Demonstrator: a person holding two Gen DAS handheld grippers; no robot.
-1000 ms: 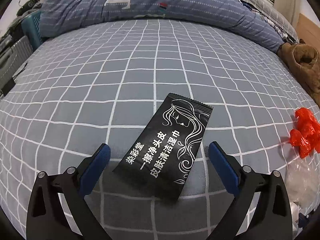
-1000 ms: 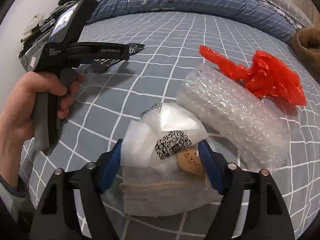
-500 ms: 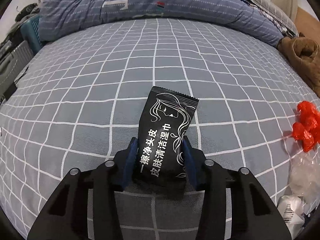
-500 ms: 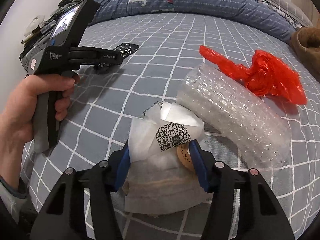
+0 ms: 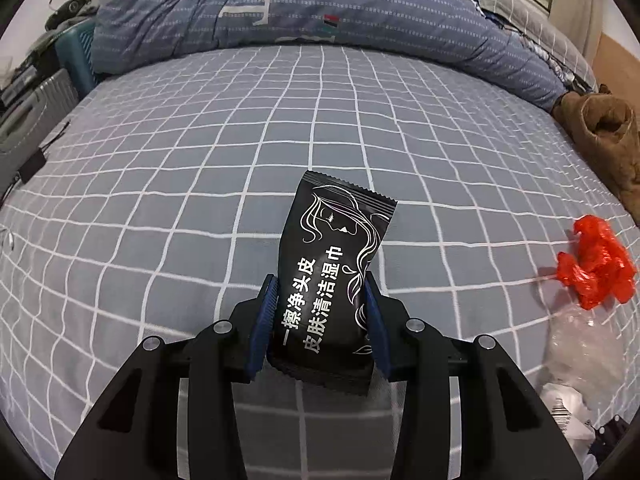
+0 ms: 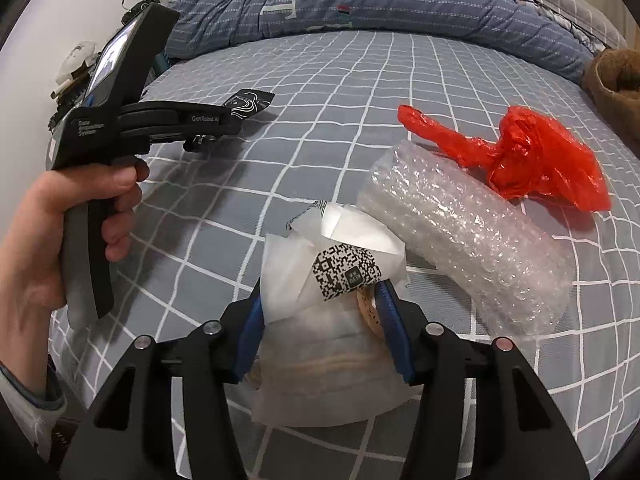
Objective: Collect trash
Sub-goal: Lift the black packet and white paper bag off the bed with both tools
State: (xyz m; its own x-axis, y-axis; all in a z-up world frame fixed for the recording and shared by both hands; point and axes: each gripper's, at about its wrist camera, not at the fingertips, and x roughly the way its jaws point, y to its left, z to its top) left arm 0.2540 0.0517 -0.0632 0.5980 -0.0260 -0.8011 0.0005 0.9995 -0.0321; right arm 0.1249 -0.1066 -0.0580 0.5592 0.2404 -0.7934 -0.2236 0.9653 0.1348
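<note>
The left tongs are clenched on the black wipe sachet, raised off the bed. The right tongs pinch the white paper wrapper, left of the bubble wrap and red bag. A second ago both stood wide open around them.

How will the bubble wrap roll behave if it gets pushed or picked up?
The bubble wrap roll lies on its side as a loose cylinder, so a push would probably roll it. It looks thin, air-filled and see-through: likely very light. A hard pinch would probably squash it rather than meet stiffness.
</note>
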